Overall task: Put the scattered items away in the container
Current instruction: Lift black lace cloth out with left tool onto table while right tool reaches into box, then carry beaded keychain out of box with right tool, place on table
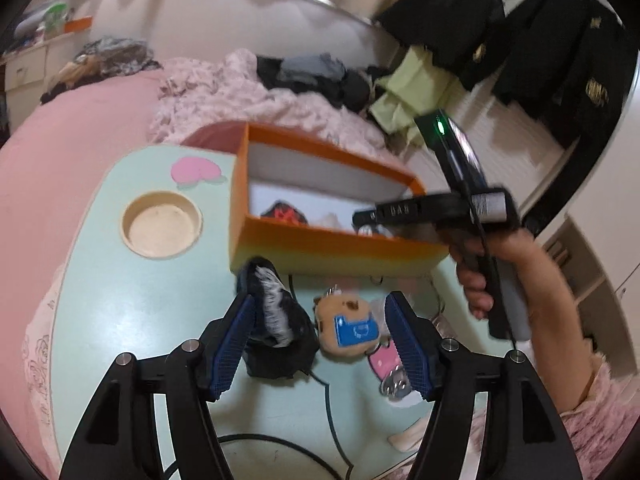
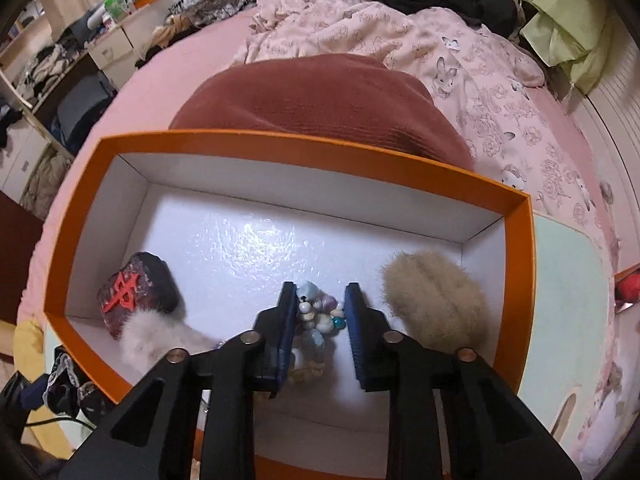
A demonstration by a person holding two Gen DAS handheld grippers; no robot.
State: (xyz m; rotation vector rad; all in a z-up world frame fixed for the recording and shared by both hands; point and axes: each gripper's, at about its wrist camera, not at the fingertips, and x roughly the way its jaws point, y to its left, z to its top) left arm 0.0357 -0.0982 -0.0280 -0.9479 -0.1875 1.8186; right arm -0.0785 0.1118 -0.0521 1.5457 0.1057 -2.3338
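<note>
We are working on a mint-green counter (image 1: 120, 280) set across a pink bed (image 2: 180, 76), with clothes heaped at the far side. The orange box (image 2: 300, 148) is our landmark: it sits on the counter toward the bed, white inside.

Inside the box, the right claw (image 2: 320, 312) hangs low over the floor, its jaws narrowly parted around a beaded bracelet (image 2: 318, 312). We cannot tell whether the pads press on the beads, though the gap suggests it is letting them go or has just done so. To the right of the claw lies a beige fur pom-pom (image 2: 432, 304); to its left, a white fluffy piece (image 2: 160, 336) and a dark tile-shaped charm (image 2: 136, 292) bearing a red character.

Just in front of the box, outside its near wall, the left claw (image 1: 320, 340) stands wide open over the counter. A black-and-white furry item (image 1: 276, 320) touches its left pad, and a brown plush keychain (image 1: 348, 324) with a blue patch lies between the pads. We judge the wide spread to be readiness for taking one of these next, as both remain outside the box.
</note>
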